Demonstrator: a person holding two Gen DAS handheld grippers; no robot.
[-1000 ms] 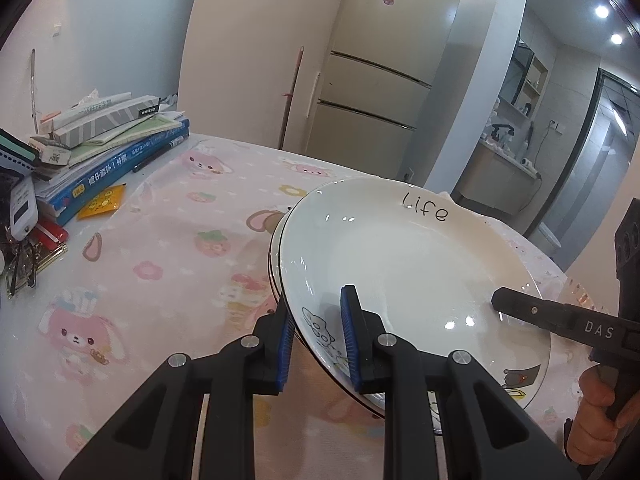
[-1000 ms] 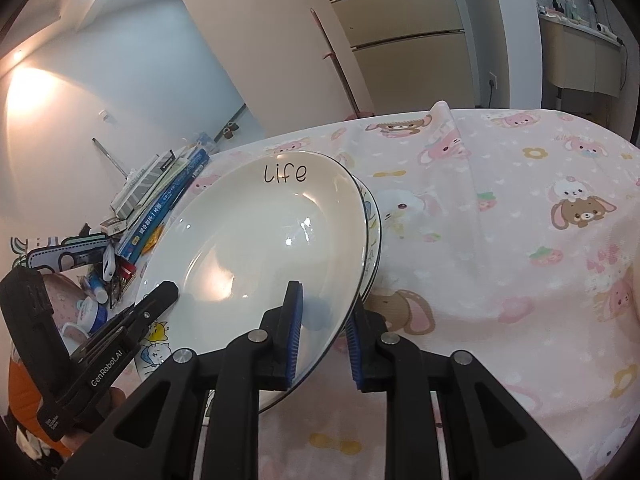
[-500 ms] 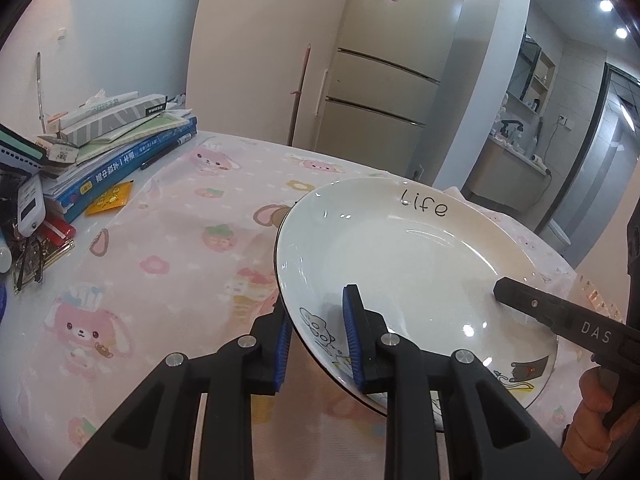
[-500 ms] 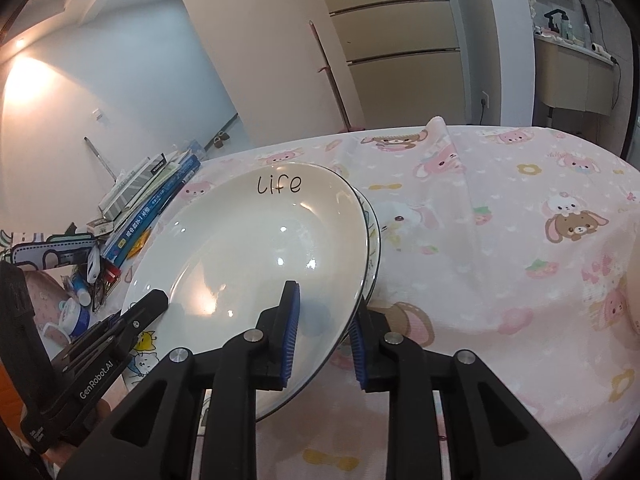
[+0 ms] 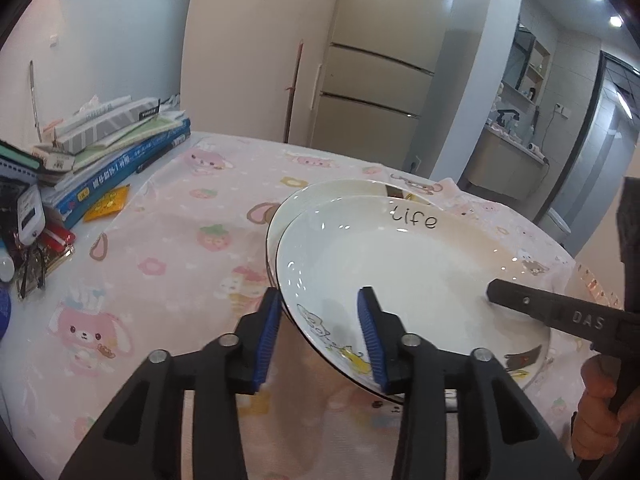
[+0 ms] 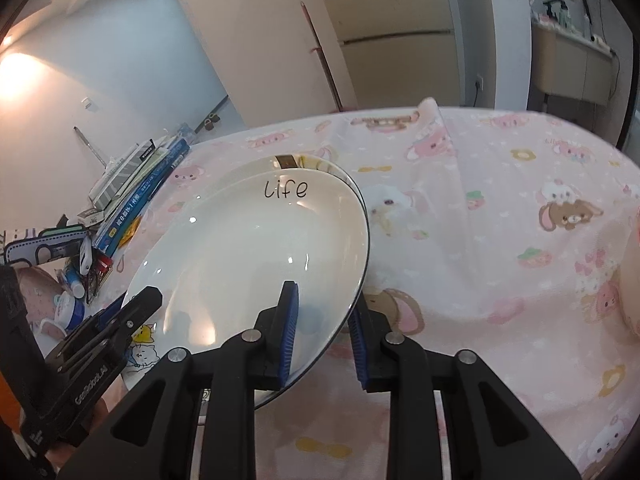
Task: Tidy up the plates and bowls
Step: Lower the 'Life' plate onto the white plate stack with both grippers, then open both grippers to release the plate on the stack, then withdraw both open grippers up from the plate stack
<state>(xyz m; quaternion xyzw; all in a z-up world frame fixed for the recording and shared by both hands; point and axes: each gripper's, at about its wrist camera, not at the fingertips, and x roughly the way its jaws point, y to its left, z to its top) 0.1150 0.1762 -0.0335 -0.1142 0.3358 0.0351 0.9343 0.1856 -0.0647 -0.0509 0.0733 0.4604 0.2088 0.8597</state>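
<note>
Soft pink cartoon tablecloth (image 5: 168,280); both tools (image 5: 320,336) (image 6: 322,334) spread, straddling glossy round plate (image 5: 400,272) (image 6: 256,248) rim.

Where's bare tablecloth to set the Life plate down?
Free: cloth between the book stack and the plates, and cloth right of the Life plate in the right wrist view. Crowded: keys and clutter beside the books.

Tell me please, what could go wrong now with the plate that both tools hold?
The white "life" plate is offset over the white plate below, so the rims may chip. The left tool and right tool straddle its rim with a visible gap, so it may slip onto the pink tablecloth.
</note>
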